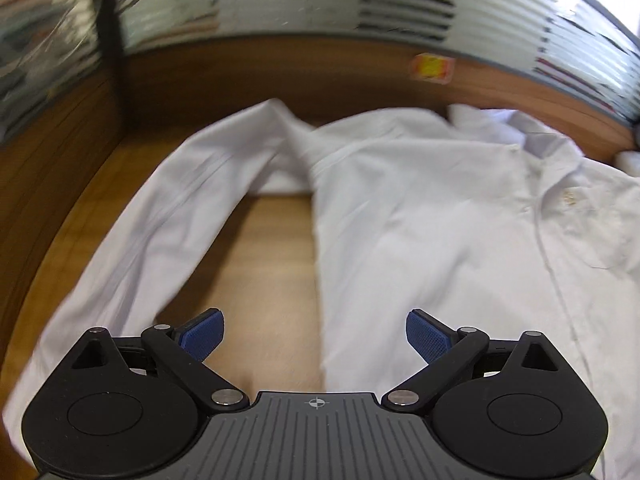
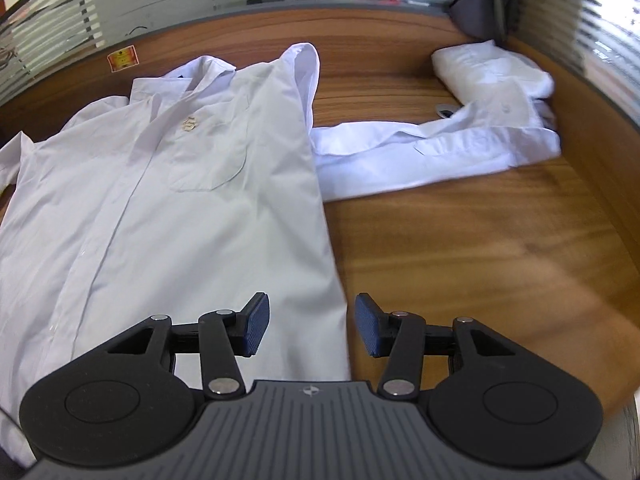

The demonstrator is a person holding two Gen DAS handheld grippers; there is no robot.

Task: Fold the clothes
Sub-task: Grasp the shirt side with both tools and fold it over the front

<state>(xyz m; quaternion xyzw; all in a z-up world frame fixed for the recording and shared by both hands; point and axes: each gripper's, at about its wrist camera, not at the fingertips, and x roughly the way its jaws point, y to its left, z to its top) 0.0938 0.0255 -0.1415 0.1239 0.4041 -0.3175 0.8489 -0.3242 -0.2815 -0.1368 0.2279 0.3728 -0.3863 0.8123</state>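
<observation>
A white button-up shirt (image 1: 420, 208) lies face up and spread flat on a wooden table (image 1: 276, 248), its collar toward the far edge. In the left wrist view its long sleeve (image 1: 160, 216) runs out from the far shoulder and down the left side of the table toward the near edge, leaving a bare wedge of wood between the sleeve and the shirt body. The left gripper (image 1: 314, 338) hangs over that wedge by the shirt's left side edge, its blue pads (image 1: 202, 336) set wide apart with nothing between them. Near the collar a small gold emblem (image 1: 568, 198) shows by the button placket. On the far wall panel sits a blurred orange and yellow sticker (image 1: 432, 67). In the right wrist view the shirt fills the left half, with a chest pocket (image 2: 208, 168) in sight. The right gripper (image 2: 312, 326) hovers above the shirt's right side edge near the hem, pads parted about halfway and pressing on nothing. The other sleeve (image 2: 432, 152) stretches right across the table. At the far right lies a folded white shirt (image 2: 492, 72), touching that sleeve's end, with a dark grey object (image 2: 476, 12) behind it that cannot be made out.
</observation>
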